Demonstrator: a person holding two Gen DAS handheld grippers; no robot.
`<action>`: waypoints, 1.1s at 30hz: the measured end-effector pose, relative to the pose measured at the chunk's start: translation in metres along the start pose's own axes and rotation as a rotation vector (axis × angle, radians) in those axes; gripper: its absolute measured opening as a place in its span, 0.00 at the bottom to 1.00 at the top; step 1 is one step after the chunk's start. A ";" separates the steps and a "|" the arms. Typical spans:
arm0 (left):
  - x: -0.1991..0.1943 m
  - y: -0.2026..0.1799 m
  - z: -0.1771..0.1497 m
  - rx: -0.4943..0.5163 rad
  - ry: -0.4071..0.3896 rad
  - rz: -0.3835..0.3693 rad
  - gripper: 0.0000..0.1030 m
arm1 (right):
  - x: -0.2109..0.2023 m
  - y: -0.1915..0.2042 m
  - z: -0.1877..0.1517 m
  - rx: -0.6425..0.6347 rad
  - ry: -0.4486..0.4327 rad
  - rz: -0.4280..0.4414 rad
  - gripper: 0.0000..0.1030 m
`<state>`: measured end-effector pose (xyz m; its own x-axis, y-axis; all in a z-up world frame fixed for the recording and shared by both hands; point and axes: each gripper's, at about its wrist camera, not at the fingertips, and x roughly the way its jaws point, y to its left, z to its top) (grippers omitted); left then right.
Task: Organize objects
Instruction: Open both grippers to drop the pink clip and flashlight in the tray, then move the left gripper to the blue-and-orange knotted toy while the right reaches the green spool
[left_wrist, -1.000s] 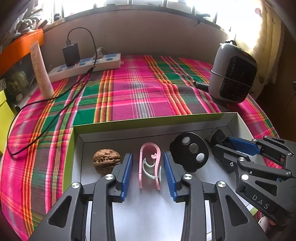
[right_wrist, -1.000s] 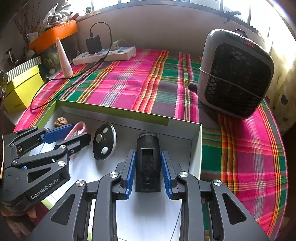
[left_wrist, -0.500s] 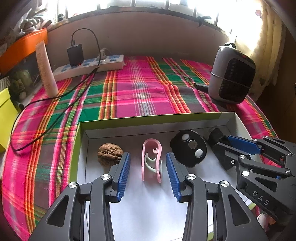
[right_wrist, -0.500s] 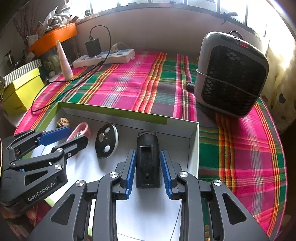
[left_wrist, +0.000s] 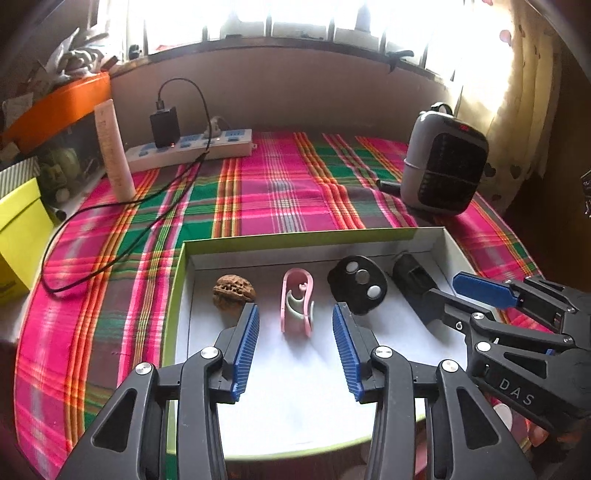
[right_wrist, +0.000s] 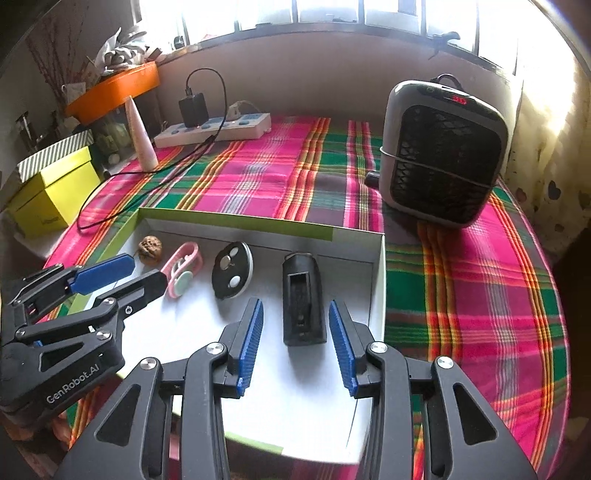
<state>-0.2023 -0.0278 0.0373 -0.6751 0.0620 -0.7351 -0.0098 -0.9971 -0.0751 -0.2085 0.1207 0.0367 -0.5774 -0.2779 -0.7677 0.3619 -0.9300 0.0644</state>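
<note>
Both sets of fingers had just been opening, nothing gripped: the pink curved plastic clip (left_wrist: 297, 308) was left lengthwise just ahead of the left gripper (left_wrist: 295, 345), the black boxy plastic holder (right_wrist: 303, 301) likewise before the right gripper (right_wrist: 295, 341), both inside the white shallow cardboard tray (left_wrist: 310, 254).

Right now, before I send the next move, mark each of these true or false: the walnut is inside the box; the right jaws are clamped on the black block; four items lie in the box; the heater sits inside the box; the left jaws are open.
1. The walnut is inside the box. True.
2. The right gripper is clamped on the black block. False: the jaws stand apart, clear of the block.
3. Four items lie in the box. True: walnut, pink clip, black disc, black block.
4. The heater sits inside the box. False: it stands on the plaid cloth.
5. The left gripper is open. True.
</note>
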 end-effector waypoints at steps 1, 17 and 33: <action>-0.002 0.000 -0.001 0.000 -0.003 -0.002 0.39 | -0.002 0.001 -0.001 0.000 -0.003 0.000 0.37; -0.041 0.003 -0.022 -0.002 -0.046 0.007 0.39 | -0.037 0.019 -0.023 0.002 -0.060 0.009 0.37; -0.065 0.013 -0.055 -0.027 -0.051 0.010 0.39 | -0.056 0.025 -0.054 0.012 -0.079 0.005 0.37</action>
<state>-0.1176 -0.0425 0.0472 -0.7121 0.0493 -0.7004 0.0160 -0.9961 -0.0865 -0.1276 0.1256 0.0473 -0.6316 -0.2998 -0.7150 0.3560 -0.9314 0.0761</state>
